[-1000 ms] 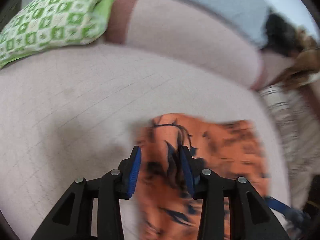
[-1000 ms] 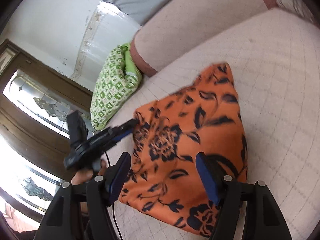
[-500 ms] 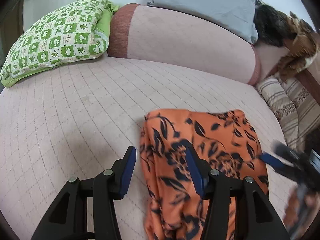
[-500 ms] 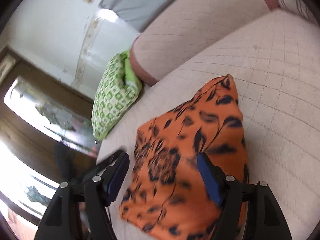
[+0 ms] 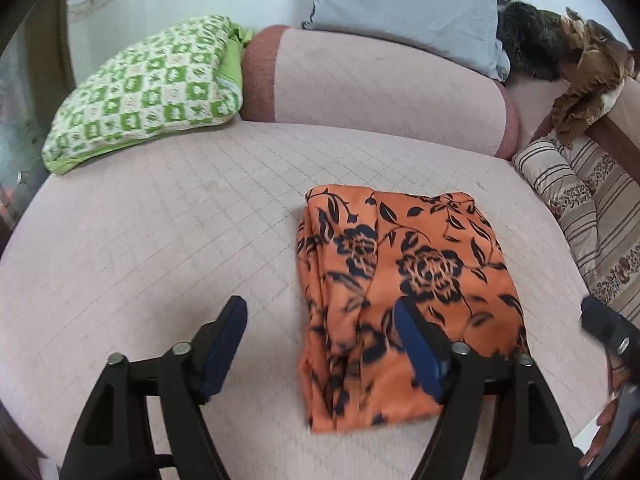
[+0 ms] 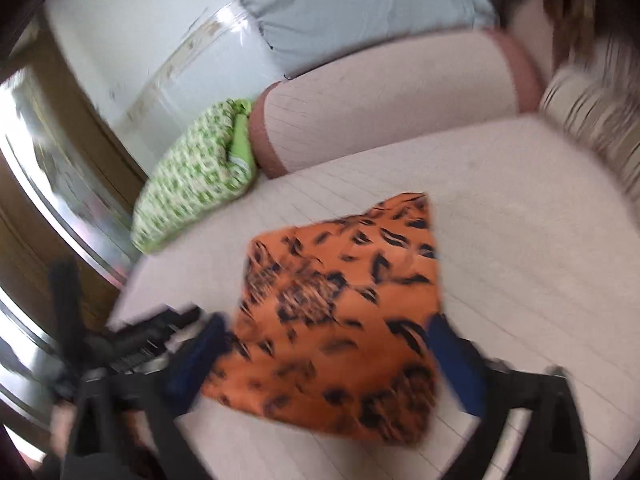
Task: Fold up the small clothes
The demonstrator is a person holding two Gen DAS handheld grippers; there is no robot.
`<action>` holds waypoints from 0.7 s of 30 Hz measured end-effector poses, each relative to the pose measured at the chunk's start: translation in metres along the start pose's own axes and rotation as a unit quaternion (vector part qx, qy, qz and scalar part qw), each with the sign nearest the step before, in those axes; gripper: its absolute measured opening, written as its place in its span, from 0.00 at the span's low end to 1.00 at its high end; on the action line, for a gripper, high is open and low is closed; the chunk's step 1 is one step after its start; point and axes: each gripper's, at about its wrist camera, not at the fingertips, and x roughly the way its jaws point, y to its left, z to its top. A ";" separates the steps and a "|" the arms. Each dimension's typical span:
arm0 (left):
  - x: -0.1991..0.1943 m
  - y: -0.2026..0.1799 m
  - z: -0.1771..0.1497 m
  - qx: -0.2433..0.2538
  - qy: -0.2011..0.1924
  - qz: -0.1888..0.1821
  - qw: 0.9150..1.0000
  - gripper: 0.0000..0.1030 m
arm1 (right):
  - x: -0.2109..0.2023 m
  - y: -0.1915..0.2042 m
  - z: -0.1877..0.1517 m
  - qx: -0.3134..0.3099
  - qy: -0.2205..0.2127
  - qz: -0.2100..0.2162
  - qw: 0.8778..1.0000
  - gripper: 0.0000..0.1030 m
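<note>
Left wrist view: folded orange floral garment [image 5: 404, 288] lies flat on the pink bed [image 5: 160, 248]; left hand-held gripper [image 5: 320, 344] and right hand-held gripper [image 6: 324, 356] both gape, jaws just widened, gripping nothing.

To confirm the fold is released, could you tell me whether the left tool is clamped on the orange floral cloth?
No, the left tool stands open above the orange floral cloth, its pads apart and pressing on nothing.

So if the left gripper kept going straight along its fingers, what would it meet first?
Most likely the left edge of the folded orange floral cloth, or the bare pink mattress just beside it. The left gripper is open and empty; depth is unclear.
</note>
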 end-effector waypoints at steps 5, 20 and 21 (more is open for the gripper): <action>-0.034 -0.001 -0.040 0.016 -0.013 0.023 1.000 0.85 | -0.021 0.008 -0.051 -0.024 0.027 -0.080 0.996 1.00; -0.077 0.007 -0.098 -0.011 0.002 -0.008 1.000 1.00 | -0.050 0.030 -0.105 -0.078 0.042 -0.209 0.974 1.00; -0.081 0.005 -0.095 -0.012 0.001 -0.013 1.000 1.00 | -0.053 0.032 -0.102 -0.083 0.037 -0.212 0.973 1.00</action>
